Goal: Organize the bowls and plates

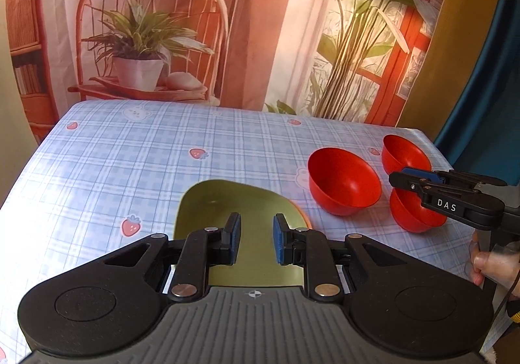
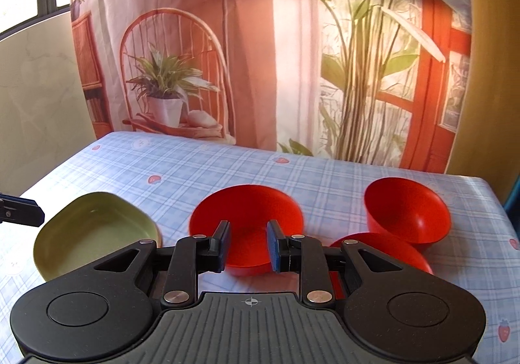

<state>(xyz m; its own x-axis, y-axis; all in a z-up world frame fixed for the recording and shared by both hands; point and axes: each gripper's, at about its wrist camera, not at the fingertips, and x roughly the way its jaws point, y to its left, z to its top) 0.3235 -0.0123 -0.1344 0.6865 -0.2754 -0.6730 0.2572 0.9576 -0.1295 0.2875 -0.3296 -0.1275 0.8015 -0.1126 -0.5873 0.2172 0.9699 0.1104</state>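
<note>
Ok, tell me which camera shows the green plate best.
The right wrist view: the green plate shows nearly whole there, with rim and inside, left of the red bowls. In the left wrist view the open left tool covers the near half of the green plate.

Left wrist view sits low behind its own fingers, facing the printed backdrop curtain (image 1: 260, 22) across the blue plaid tablecloth (image 1: 146, 152), close above the green rounded plate (image 1: 234, 198); right wrist view faces the same way, over the nearest red plastic bowl (image 2: 247, 214); both share plate, bowls, cloth, backdrop.
</note>
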